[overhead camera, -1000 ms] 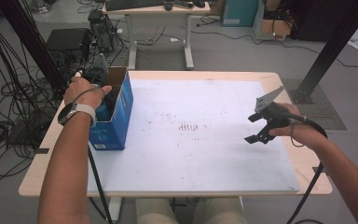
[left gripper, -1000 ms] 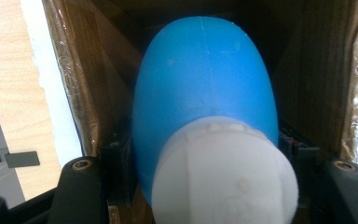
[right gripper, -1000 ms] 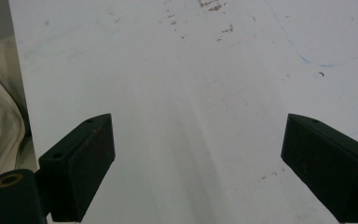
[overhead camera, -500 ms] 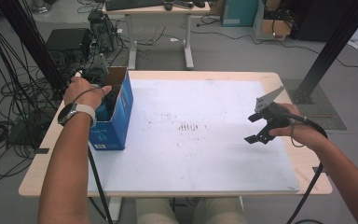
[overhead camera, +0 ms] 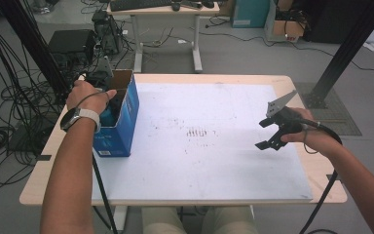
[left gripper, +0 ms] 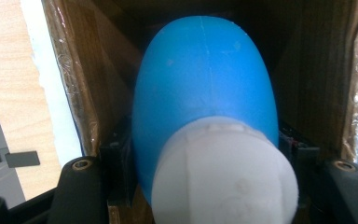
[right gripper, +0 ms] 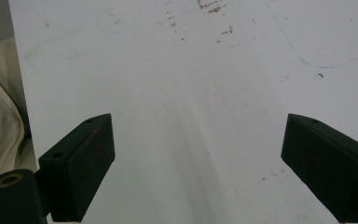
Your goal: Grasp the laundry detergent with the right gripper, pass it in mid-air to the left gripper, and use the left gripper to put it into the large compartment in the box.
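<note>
1 scuffed white table (overhead camera: 233, 161), cable-strewn floor (overhead camera: 9, 136)

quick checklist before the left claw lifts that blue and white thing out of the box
1. Left claw shut on the blue and white object: ok, jaws press on both its sides.
2. Object within the cardboard box: ok, brown walls show on both sides.
3. Way up out of the box free: cannot tell, the hand covers the opening.
4. Right claw open and empty: ok.
5. Right claw away from the box: ok, over the far side of the white board.
</note>
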`<state>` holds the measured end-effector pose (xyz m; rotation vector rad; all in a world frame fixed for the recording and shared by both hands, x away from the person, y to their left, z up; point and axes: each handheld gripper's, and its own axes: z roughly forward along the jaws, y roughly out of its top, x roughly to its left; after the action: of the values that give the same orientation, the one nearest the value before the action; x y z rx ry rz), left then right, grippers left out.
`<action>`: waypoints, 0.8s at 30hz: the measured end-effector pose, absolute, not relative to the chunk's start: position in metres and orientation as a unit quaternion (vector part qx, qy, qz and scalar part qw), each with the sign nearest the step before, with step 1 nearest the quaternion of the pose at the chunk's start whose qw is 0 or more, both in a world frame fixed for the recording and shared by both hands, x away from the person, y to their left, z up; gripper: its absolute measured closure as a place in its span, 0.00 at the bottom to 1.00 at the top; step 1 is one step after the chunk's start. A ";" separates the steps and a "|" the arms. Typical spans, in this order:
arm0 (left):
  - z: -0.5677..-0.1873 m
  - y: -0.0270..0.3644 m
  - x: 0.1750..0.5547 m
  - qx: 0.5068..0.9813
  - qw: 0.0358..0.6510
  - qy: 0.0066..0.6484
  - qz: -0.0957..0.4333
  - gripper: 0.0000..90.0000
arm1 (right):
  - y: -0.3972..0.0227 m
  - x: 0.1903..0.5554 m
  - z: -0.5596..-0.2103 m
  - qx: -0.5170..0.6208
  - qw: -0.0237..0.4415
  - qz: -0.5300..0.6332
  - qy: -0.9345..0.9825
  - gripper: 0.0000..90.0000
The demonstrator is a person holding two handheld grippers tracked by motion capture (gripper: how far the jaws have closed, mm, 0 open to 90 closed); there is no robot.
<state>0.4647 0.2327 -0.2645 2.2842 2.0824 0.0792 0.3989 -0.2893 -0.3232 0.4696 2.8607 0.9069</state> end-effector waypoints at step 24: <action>-0.265 0.233 0.465 0.738 0.026 0.674 0.025 0.42 | -0.289 0.399 -0.325 0.155 0.052 0.301 0.940 0.11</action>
<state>0.4645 0.2333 -0.2645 2.2796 2.0838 0.0773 0.3990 -0.2886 -0.3246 0.4711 2.8589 0.9148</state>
